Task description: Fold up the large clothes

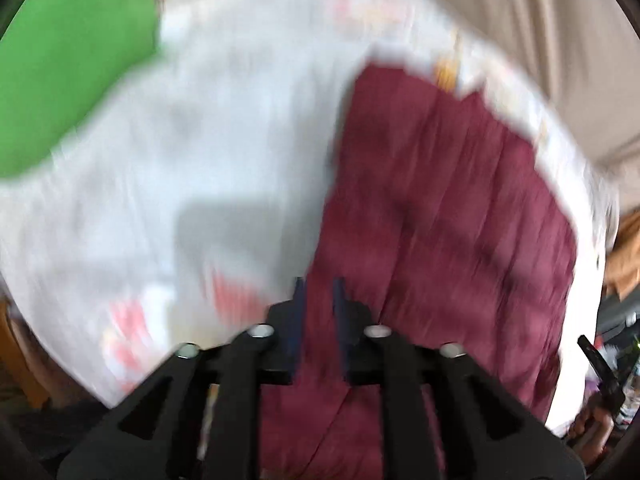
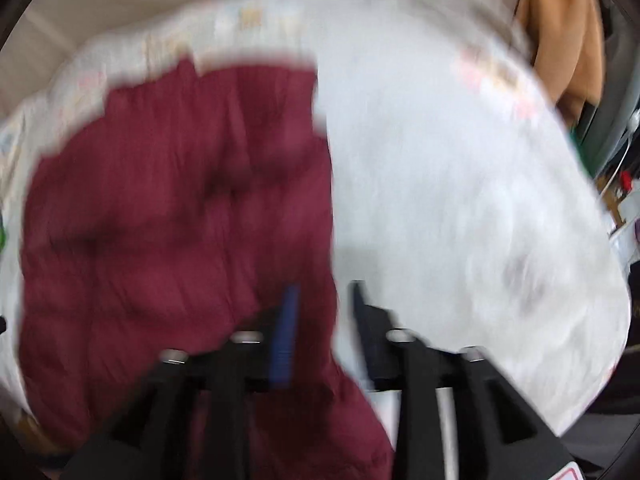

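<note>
A white sheet (image 1: 224,152) with faint prints covers the bed, beige curtains (image 1: 540,20) behind. The maroon garment (image 2: 168,216) lies flat, long axis running toward the curtained edge. Left tongs (image 1: 319,300) and right tongs (image 2: 325,304) spread, empty.

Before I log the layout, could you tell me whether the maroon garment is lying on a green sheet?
No, the maroon garment lies on a white sheet.
</note>
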The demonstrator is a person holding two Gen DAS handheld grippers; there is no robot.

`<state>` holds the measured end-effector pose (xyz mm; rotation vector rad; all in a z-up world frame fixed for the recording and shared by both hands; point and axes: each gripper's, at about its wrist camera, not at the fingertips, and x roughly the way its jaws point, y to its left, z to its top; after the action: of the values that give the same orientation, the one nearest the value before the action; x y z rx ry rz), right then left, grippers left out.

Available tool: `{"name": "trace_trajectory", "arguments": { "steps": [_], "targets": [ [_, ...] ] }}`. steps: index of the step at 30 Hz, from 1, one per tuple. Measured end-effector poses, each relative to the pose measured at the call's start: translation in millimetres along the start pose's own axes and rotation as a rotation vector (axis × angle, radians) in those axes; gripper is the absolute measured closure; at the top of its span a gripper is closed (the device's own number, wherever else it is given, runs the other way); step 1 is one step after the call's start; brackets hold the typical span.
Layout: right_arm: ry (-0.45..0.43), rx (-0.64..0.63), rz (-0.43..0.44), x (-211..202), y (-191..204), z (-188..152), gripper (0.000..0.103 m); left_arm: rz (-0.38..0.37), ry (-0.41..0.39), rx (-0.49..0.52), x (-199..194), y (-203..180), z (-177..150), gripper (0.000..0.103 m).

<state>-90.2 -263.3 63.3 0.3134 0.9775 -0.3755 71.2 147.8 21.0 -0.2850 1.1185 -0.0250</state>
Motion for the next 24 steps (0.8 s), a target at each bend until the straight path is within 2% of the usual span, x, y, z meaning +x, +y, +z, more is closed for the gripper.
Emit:
{"name": "trace_trajectory", "arguments": {
  "steps": [1, 2, 3, 4, 6, 8, 9, 10, 11, 12, 15, 17, 18, 19, 20, 21, 22, 23, 24],
  "targets": [
    [-0.013, 0.01, 0.05, 4, 7, 12, 0.039, -0.013, -0.068, 0.003, -8, -11, 19, 0.06],
    [-0.018, 0.019, 0.103, 11, 15, 25, 0.039, -0.038, -0.112, 0.007, -9, -20, 33, 0.052],
    [-0.008, 0.031, 0.156, 29, 25, 40, 0.038, -0.068, -0.152, 0.019, -3, -33, 52, 0.052],
    [0.005, 0.04, 0.174, 44, 35, 47, 0.037, -0.078, -0.157, 0.028, 6, -44, 63, 0.052],
    [0.06, 0.071, 0.174, 79, 50, 56, 0.038, -0.094, -0.141, 0.044, 29, -59, 80, 0.052],
    [0.124, 0.102, 0.152, 106, 60, 55, 0.038, -0.085, -0.1, 0.06, 68, -78, 97, 0.052],
    [0.153, 0.105, 0.123, 115, 61, 46, 0.055, -0.075, -0.074, 0.06, 83, -82, 96, 0.053],
    [0.157, 0.098, 0.137, 118, 67, 46, 0.095, -0.069, -0.053, 0.052, 92, -81, 95, 0.056],
    [0.153, 0.082, 0.168, 115, 77, 51, 0.096, -0.072, -0.038, 0.044, 103, -83, 96, 0.058],
    [0.115, 0.072, 0.19, 107, 83, 57, 0.096, -0.062, -0.037, 0.04, 108, -83, 94, 0.06],
    [-0.137, -0.029, 0.245, 54, 107, 93, 0.097, -0.062, -0.056, 0.044, 116, -85, 98, 0.06],
    [-0.223, -0.041, 0.238, 41, 107, 111, 0.097, -0.039, -0.058, 0.052, 126, -89, 102, 0.061],
    [-0.227, -0.033, 0.196, 53, 105, 120, 0.097, -0.027, -0.054, 0.055, 133, -92, 103, 0.061],
    [-0.197, -0.028, 0.155, 69, 99, 122, 0.097, -0.014, -0.042, 0.061, 142, -94, 104, 0.061],
    [-0.108, -0.029, 0.086, 107, 93, 122, 0.097, -0.002, -0.03, 0.064, 152, -97, 104, 0.06],
    [0.011, -0.035, 0.051, 138, 87, 117, 0.097, 0.0, -0.018, 0.067, 158, -98, 103, 0.06],
    [0.133, -0.037, 0.055, 171, 83, 108, 0.097, 0.006, -0.006, 0.082, 168, -103, 102, 0.06],
    [0.118, -0.043, 0.06, 173, 83, 104, 0.097, 0.019, -0.008, 0.1, 172, -107, 101, 0.06],
    [0.096, -0.06, 0.029, 167, 86, 105, 0.097, 0.047, -0.013, 0.128, 174, -112, 101, 0.06]
  ]
}}
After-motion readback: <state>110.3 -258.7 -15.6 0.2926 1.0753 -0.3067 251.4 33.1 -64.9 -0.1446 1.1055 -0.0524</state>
